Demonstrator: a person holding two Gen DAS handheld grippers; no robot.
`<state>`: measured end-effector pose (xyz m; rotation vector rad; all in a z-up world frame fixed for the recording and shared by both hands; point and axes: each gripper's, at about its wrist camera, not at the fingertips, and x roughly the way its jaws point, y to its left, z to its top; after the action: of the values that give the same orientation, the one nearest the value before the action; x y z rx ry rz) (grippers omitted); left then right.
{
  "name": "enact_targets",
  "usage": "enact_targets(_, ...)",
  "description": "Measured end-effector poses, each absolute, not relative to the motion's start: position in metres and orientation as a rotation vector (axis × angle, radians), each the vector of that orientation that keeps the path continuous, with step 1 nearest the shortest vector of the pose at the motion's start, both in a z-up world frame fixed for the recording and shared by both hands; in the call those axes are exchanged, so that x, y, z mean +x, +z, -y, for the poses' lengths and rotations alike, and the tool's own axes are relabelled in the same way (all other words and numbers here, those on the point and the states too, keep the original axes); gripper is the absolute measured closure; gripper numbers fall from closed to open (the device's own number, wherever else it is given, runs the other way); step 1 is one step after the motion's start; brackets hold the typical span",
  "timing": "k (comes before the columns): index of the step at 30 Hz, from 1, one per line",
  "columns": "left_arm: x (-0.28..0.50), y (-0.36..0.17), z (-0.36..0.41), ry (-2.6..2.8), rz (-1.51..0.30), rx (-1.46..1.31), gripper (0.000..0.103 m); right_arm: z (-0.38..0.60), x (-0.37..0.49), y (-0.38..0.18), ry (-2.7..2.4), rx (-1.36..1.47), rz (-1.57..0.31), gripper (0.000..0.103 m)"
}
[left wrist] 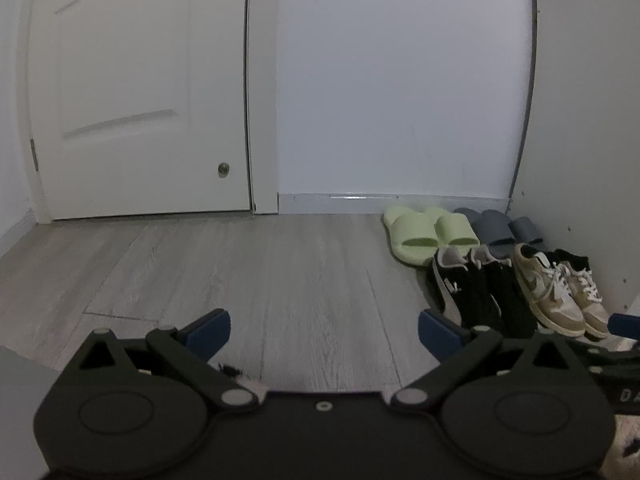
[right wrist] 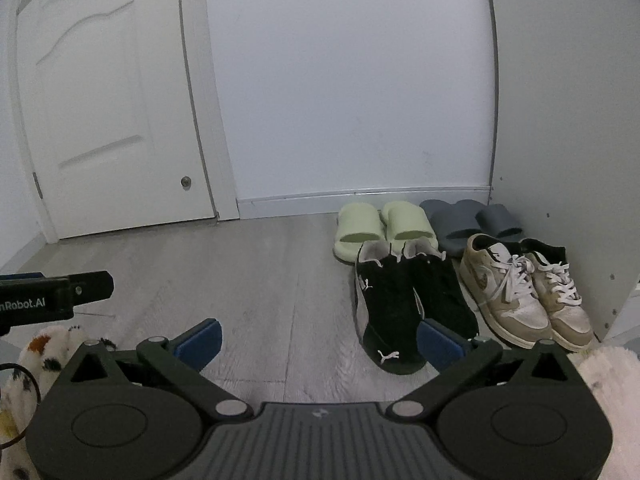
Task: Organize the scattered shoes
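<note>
We hold the left claw (left wrist: 323, 330) low over the wood floor (left wrist: 240, 264), jaws spread wide, empty. The right claw (right wrist: 318, 340) is level too, wide apart, empty. Ahead right, in the corner: green slides (right wrist: 376, 226), grey slides (right wrist: 472, 220), black sneakers (right wrist: 404, 300), tan sneakers (right wrist: 524, 296), paired in rows. White door (left wrist: 136, 92) at left.

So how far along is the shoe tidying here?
Looks finished: green slides, grey slides, black sneakers and tan sneakers sit paired in the corner. Left gripper and right gripper are open, holding nothing. No stray shoes are visible.
</note>
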<state>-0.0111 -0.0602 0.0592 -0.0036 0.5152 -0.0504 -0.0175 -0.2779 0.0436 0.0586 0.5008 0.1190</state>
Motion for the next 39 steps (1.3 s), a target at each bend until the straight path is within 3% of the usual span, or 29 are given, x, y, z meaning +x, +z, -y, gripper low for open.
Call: enact_targets(39, -0.045, 0.053, 0.044, -0.013, -0.528, -0.039, 0.005, 0.255, -0.045, 0.047, 0.175, 0.01, -0.489, 0.0)
